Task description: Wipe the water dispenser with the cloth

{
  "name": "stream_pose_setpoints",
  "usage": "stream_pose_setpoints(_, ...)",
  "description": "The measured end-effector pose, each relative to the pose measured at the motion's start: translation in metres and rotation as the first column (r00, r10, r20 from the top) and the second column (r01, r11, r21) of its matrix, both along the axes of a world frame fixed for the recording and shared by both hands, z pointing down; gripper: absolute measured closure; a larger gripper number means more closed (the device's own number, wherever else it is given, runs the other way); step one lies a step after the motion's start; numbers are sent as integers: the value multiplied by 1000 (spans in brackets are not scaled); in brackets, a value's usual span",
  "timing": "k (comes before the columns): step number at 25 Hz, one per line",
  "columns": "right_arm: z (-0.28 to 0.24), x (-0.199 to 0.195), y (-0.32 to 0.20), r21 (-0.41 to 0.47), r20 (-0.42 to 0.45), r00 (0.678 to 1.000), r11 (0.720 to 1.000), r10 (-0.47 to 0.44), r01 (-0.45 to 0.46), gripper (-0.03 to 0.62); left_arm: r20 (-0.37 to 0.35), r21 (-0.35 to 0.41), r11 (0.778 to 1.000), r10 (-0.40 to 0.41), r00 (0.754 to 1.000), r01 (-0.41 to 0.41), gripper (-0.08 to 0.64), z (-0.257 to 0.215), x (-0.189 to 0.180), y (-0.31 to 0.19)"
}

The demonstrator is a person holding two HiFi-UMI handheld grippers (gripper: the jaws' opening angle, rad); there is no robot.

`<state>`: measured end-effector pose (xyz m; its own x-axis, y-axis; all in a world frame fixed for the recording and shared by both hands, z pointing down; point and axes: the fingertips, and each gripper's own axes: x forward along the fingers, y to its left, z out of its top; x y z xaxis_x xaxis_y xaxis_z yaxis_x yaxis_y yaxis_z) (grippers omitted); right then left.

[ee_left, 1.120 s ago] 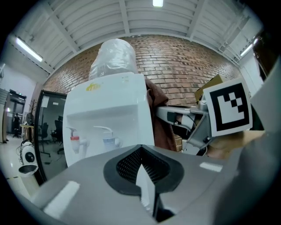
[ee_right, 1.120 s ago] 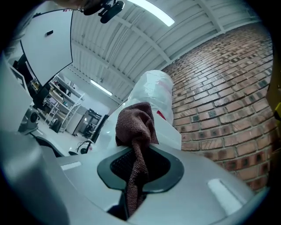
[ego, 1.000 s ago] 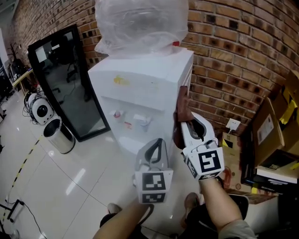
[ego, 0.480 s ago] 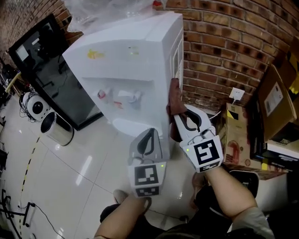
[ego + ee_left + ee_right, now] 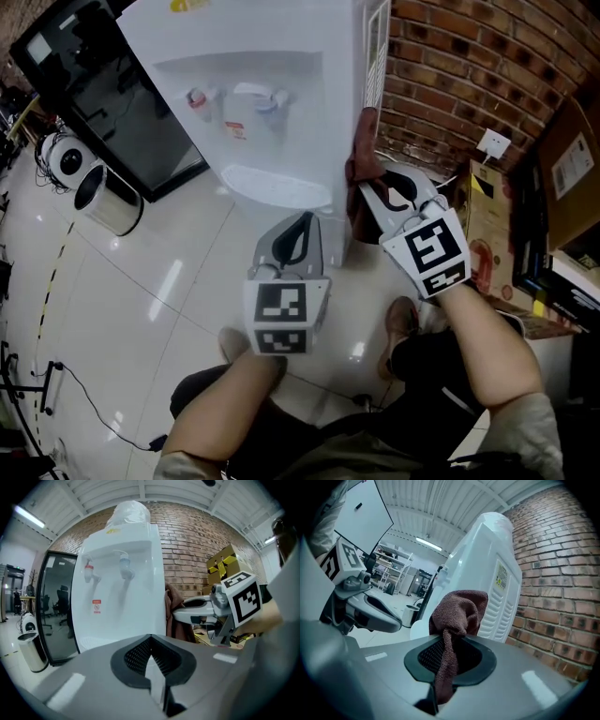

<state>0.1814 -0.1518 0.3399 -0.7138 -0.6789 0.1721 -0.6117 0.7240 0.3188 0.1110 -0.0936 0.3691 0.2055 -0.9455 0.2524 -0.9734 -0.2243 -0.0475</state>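
- Right tongs [image 5: 367, 192] clenched on the brown cloth [image 5: 365, 150]. The cloth is bunched ahead of the tips, with a tail pinched down between the jaws.
- The cloth sits against the right side panel of the water dispenser [image 5: 272, 103], near its front corner.
- Right forearm reaches in from the dispenser's lower right. Tongs are roughly level, marker cube facing up.
- Left tongs [image 5: 302, 225] clenched, with nothing in them. They are aimed at the dispenser's front below the drip tray [image 5: 277, 187], close but not touching.
- Left forearm runs alongside the right one.
- Brick wall [image 5: 450, 75] behind the dispenser.
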Motion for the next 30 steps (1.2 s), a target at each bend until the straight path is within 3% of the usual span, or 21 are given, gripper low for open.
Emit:
stream_pose_setpoints(7, 36, 2, -5, -179, 15, 1000, 984, 13, -10, 535, 75, -55, 998, -19, 997, 23, 560, 64, -6, 14)
stream_pose_setpoints(13, 107, 8, -18, -355, -50, 993, 928, 102, -113, 534, 19, -87, 993, -77, 997, 79, 560, 108, -11, 18)
stream_pose_setpoints(20, 225, 9, -13, -552, -170, 973, 803, 156, -225, 535, 22, -119, 991, -60, 998, 62, 560, 150, -8, 11)
stream_pose_setpoints(30, 370, 17, -16, -745, -201, 950, 592, 241, -308, 537, 38, -188, 979, -69, 997, 75, 560, 207, -16, -1)
